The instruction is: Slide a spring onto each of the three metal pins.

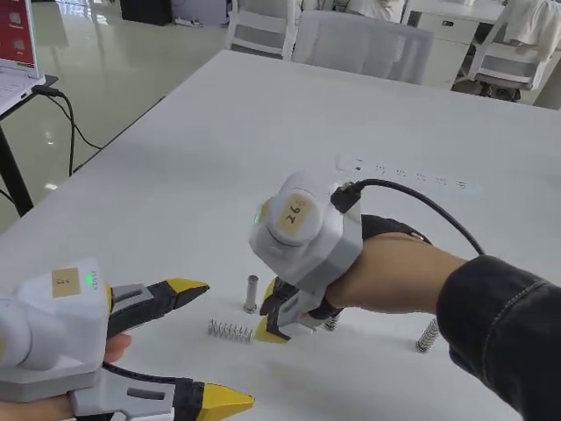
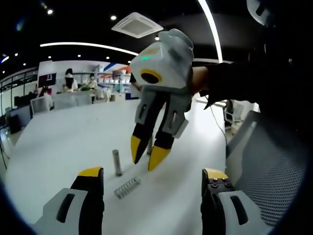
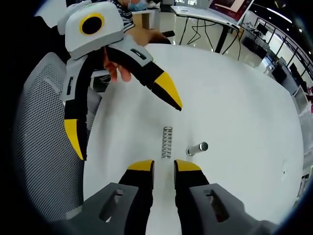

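In the head view the right tongs (image 1: 272,329) hang low over the worktop (image 1: 263,158), narrow and empty, just beside the loose spring (image 1: 230,331) and the upright bare pin (image 1: 252,294). A careless descent could knock this pin over.

In the left gripper view the left tongs (image 2: 152,174) stand wide and empty.

In the right gripper view the spring lies just ahead of the narrow tongs. So small a gap may push it, and it would roll away.

A round tan sticker (image 1: 294,215) on the right gripper (image 1: 266,317) bears a handwritten number, seemingly 26. The square sticker (image 1: 63,281) on the left gripper (image 1: 219,344) carries a mark too small to read.
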The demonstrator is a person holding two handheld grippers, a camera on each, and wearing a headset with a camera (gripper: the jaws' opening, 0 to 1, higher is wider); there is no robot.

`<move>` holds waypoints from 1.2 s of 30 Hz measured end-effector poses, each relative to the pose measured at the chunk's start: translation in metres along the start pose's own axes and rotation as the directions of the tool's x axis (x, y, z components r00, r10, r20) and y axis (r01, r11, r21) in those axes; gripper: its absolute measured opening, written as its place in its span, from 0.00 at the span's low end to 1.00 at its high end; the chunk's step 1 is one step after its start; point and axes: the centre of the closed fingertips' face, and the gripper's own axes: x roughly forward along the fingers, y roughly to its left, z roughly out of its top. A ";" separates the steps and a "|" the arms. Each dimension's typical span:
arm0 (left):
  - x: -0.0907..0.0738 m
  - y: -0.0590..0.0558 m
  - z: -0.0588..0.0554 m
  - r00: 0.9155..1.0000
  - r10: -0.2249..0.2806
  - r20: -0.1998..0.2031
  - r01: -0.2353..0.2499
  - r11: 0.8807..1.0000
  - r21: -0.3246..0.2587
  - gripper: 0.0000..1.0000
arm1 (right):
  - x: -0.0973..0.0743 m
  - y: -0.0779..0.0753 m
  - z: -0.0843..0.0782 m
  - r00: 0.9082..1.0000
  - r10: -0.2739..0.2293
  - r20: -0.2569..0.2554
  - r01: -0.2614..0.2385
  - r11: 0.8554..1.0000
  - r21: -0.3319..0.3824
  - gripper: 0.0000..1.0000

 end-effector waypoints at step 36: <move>0.000 0.002 -0.005 1.000 -0.001 -0.006 0.001 1.000 -0.011 0.76 | 0.039 -0.001 -0.001 1.000 -0.017 -0.010 0.018 0.999 0.040 0.08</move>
